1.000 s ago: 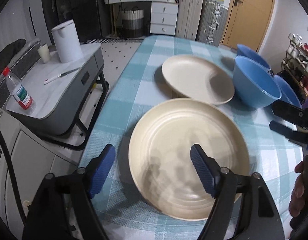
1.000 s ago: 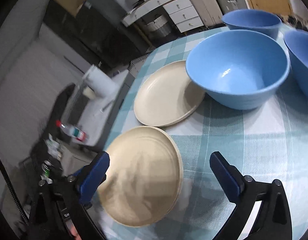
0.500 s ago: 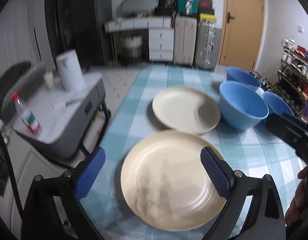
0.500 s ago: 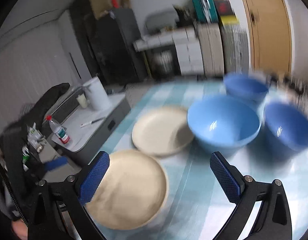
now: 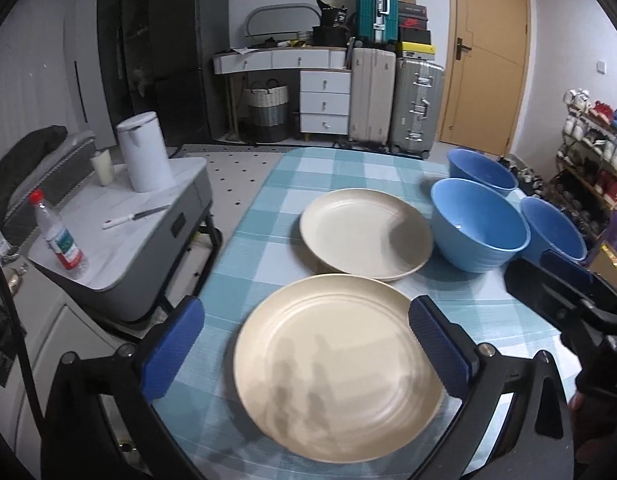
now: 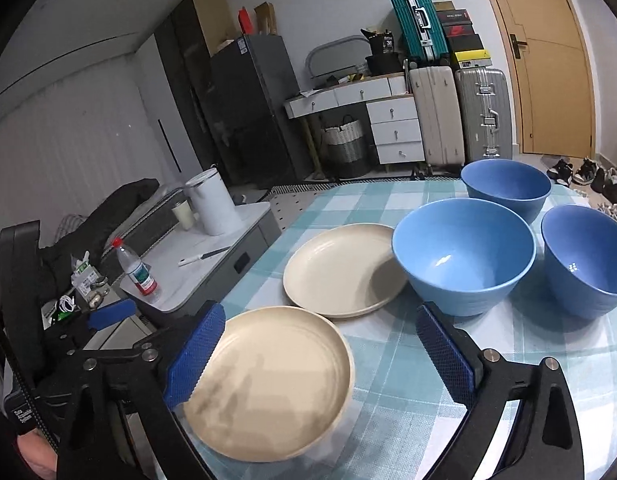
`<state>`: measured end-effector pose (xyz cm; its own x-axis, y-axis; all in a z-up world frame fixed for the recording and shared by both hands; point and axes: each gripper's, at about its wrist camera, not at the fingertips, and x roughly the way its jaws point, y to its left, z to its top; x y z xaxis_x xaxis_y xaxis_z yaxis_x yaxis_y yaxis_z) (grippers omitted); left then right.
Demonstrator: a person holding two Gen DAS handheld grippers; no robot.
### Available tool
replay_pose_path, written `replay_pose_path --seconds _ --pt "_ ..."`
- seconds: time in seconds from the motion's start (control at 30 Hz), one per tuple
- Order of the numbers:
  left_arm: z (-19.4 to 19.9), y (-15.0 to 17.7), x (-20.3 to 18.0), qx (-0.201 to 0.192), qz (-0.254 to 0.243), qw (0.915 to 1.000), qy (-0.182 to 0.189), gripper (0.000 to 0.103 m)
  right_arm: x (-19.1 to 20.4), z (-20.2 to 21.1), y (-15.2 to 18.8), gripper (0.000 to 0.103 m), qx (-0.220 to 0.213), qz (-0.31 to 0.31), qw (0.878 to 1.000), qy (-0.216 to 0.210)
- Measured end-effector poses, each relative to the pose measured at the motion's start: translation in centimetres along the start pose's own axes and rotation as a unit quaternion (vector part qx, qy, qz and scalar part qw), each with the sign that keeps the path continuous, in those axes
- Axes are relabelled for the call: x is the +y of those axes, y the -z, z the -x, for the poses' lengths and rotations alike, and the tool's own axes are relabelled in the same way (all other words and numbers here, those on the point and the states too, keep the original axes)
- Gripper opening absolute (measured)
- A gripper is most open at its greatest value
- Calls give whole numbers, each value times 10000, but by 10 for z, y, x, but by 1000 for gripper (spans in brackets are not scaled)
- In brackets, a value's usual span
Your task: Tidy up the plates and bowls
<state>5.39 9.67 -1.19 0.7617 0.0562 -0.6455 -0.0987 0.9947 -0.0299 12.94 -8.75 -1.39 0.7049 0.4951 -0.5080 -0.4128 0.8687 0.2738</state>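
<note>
Table (image 5: 268,240) w/ teal-and-white check cloth carries all task items.

Near plate (image 5: 336,364): cream, ringed inside, flat on cloth at the table's near edge; seems to overhang that edge slightly in right wrist view. Far plate (image 5: 364,232): same cream colour, just beyond it. Whether the two rims touch or overlap: cannot tell.

Bowls: three, all blue, upright, on the right side of the table. Middle bowl (image 5: 478,226) stands just beside far plate on its right; contact cannot be confirmed. Back bowl (image 5: 480,172) sits behind it, right bowl (image 5: 552,230) beside it toward the table's right edge. All three stand separately, none inside another.

Left gripper (image 5: 306,344): jaws opening, spread wide, blue pads either side of near plate as framed, above it, not pressing on it. Nothing clamped.

Right gripper (image 6: 322,358): jaws wide apart, over the cloth beside near plate, holding nothing. Its left pad overlaps the plate rim in frame; no contact evident.

Off table, left: grey side cart (image 5: 120,240) w/ white jug (image 5: 144,152), red-capped bottle (image 5: 58,236), small cup (image 5: 102,166), knife (image 5: 134,216).
</note>
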Motion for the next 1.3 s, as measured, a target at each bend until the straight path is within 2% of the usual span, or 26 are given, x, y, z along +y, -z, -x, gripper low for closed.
replay_pose_path --seconds 0.2,0.33,0.47,0.67,0.83,0.9,1.03,1.3 --pt "4 2 -8 -101 -91 9999 56 103 4 5 1 98 -116 91 9999 62" --pt "3 2 -9 -55 -80 9998 167 103 1 7 0 98 -185 42 9994 299" --pt "2 1 -9 -65 -103 9998 150 103 3 9 1 98 -251 148 9992 280" --pt "-8 -8 -5 48 -160 9998 145 103 3 6 -1 98 -140 160 9993 305" --pt "-31 -30 19 283 92 9992 261 103 0 4 -14 98 -134 217 9992 309" --pt "-46 -41 31 454 268 9983 230 103 -1 3 -22 98 -158 260 9990 312" --pt "-79 -59 44 784 407 9953 404 103 0 2 -38 98 -262 388 9984 324" --pt "-147 -79 44 1351 377 9886 550 103 1 -19 -65 98 -259 608 9974 297"
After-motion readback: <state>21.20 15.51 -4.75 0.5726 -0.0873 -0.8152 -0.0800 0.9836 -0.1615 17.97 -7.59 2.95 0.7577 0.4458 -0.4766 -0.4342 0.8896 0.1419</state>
